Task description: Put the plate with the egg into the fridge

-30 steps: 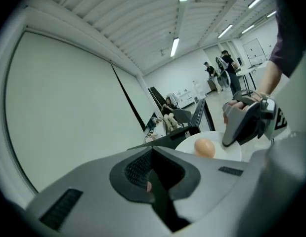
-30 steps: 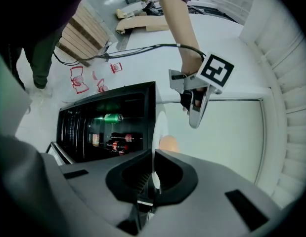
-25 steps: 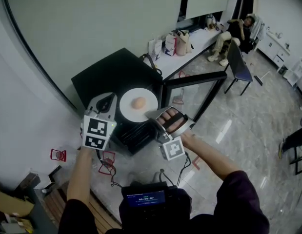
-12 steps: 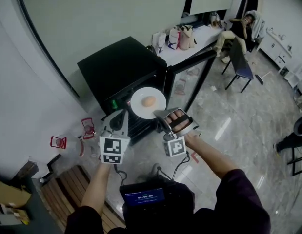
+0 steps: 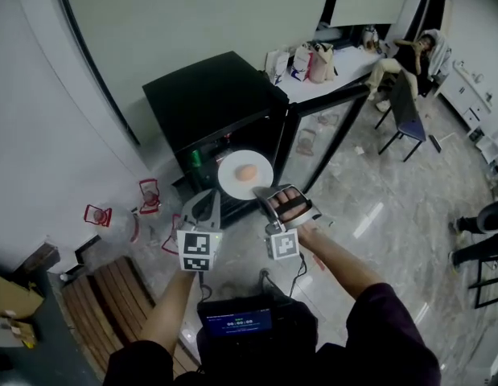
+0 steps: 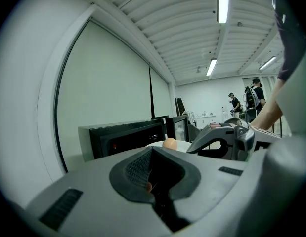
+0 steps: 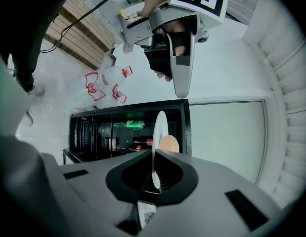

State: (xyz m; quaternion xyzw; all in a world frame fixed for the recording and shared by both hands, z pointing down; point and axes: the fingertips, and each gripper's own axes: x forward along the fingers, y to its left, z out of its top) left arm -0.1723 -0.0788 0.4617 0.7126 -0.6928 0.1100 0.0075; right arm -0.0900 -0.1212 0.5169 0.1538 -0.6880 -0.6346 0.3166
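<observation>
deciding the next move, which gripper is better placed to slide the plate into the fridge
Right. The right gripper is shut on the rim of the plate, which carries the egg and sits in front of the open fridge. The left gripper is shut on nothing.

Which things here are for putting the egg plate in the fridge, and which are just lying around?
For the job:
plate
egg
open fridge
right gripper, pinching the plate's rim

Just lying about:
small red things on the floor
bags on the white table
chair
green can inside the fridge
</observation>
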